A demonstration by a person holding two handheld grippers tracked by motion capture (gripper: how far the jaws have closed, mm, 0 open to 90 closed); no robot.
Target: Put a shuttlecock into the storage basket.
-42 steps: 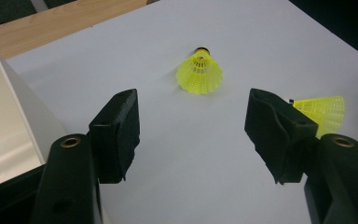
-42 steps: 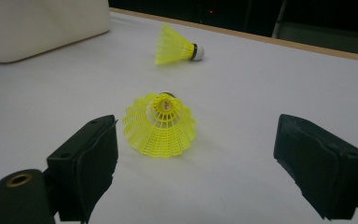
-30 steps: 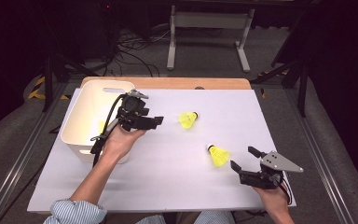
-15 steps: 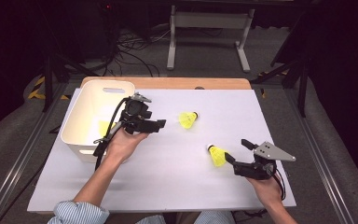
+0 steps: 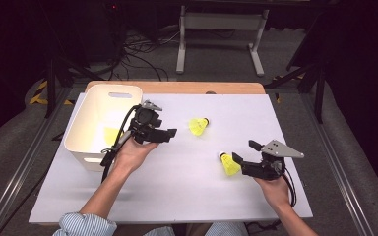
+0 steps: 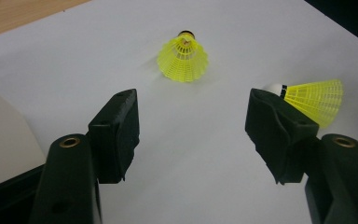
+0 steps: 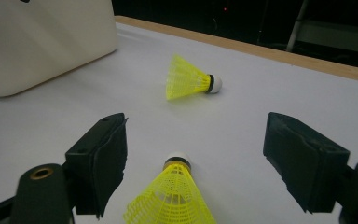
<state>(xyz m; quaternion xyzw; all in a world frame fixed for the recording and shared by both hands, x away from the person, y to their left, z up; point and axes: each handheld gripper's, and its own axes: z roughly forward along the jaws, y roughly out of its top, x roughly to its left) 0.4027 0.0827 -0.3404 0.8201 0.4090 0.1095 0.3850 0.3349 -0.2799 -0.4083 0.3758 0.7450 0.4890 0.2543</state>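
Observation:
Two yellow shuttlecocks lie on the white table. One shuttlecock (image 5: 198, 126) (image 6: 183, 56) (image 7: 191, 79) rests mid-table. My left gripper (image 5: 167, 132) (image 6: 193, 126) is open beside the bin, pointing at it from a short distance, with nothing between its jaws. The nearer shuttlecock (image 5: 229, 164) (image 7: 175, 196) (image 6: 314, 95) lies with its skirt between the jaws of my right gripper (image 5: 244, 152) (image 7: 196, 135). Those jaws have just been closing a little, but they still stand wide and the pads do not touch it. A third yellow shuttlecock (image 5: 110, 135) sits inside the bin.
A white plastic bin (image 5: 81, 135) (image 7: 37, 42) stands at the table's left side, just behind my left hand. A wooden strip (image 5: 177, 87) edges the far side. Cables and a metal stand (image 5: 221, 29) are on the dark floor beyond.
My right gripper has moved forward and left across the table, so the nearer shuttlecock now lies between its jaws. The left gripper has barely moved.

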